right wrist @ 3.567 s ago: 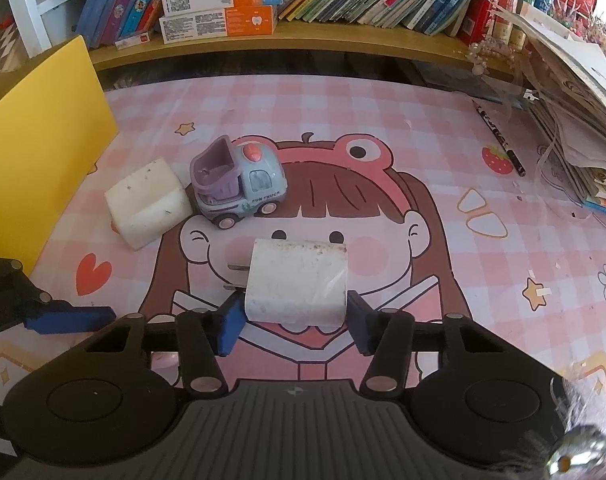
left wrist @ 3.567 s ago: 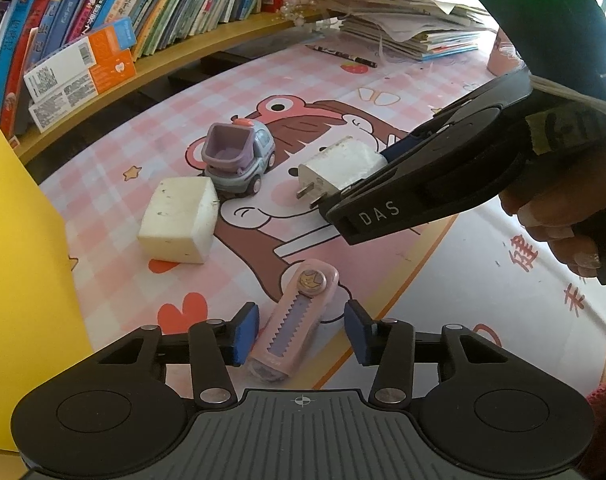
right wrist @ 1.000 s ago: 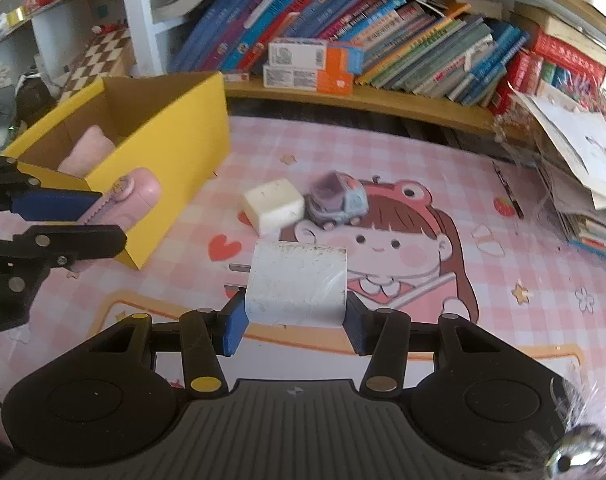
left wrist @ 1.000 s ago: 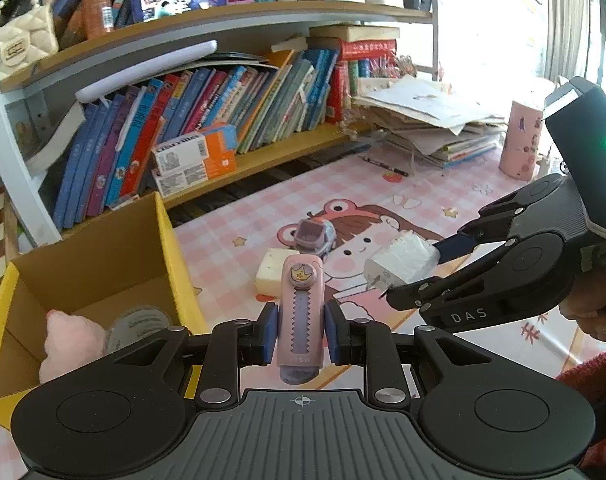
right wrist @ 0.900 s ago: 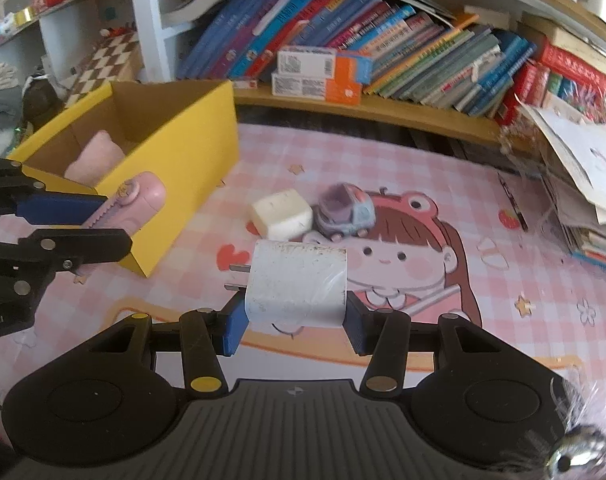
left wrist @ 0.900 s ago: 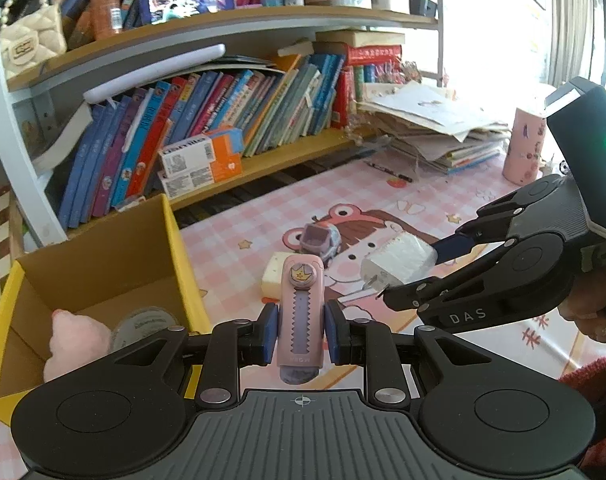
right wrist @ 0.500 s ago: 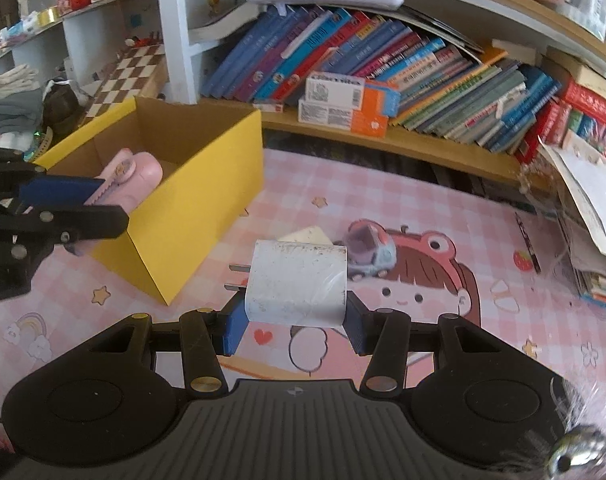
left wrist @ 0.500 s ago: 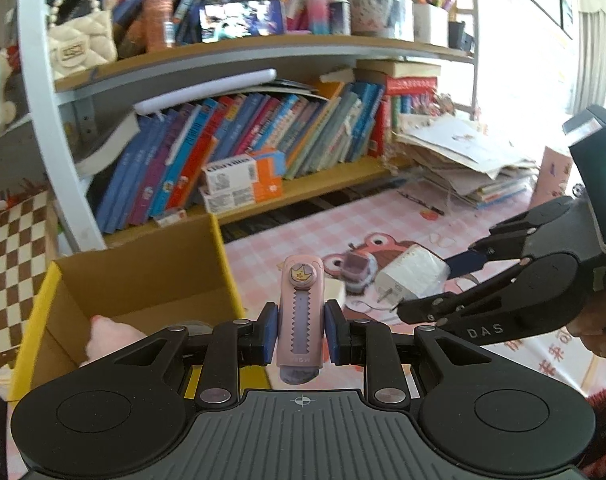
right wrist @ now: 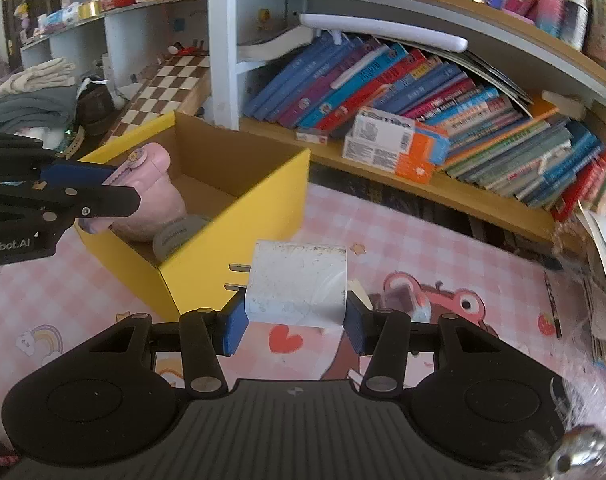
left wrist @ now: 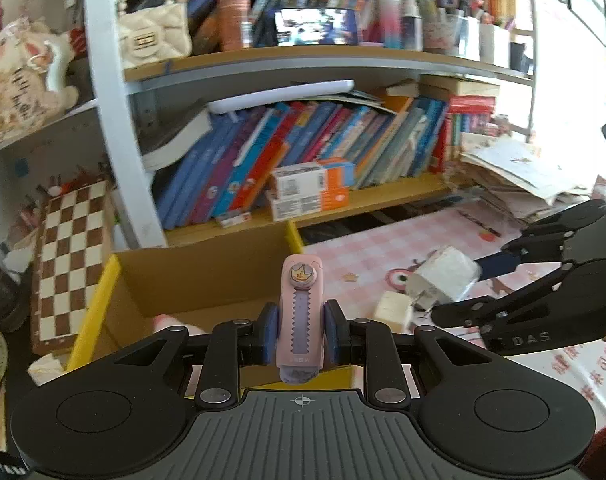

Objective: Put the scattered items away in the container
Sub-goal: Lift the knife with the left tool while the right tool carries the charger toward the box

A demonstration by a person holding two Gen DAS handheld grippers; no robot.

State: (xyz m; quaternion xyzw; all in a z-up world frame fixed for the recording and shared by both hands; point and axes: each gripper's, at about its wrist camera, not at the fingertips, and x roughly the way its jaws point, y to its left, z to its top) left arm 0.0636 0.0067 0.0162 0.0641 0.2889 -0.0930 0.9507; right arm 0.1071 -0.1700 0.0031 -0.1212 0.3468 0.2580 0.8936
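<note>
Both handheld tools are matte black plastic: the left gripper and right gripper each carry blue fingertip pads, silver screws behind the jaws, round discs either side, ribbed grey centre; white "DAS" lettering on one side.

The toy car sits half hidden behind the white plug — upper-shelf items blur.

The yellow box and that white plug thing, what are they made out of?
The yellow box looks like cardboard: matte yellow outside, plain brown inside, with thin folded walls. The white plug looks like hard plastic, smooth but scuffed and speckled with dirt; its two prongs look like metal.
</note>
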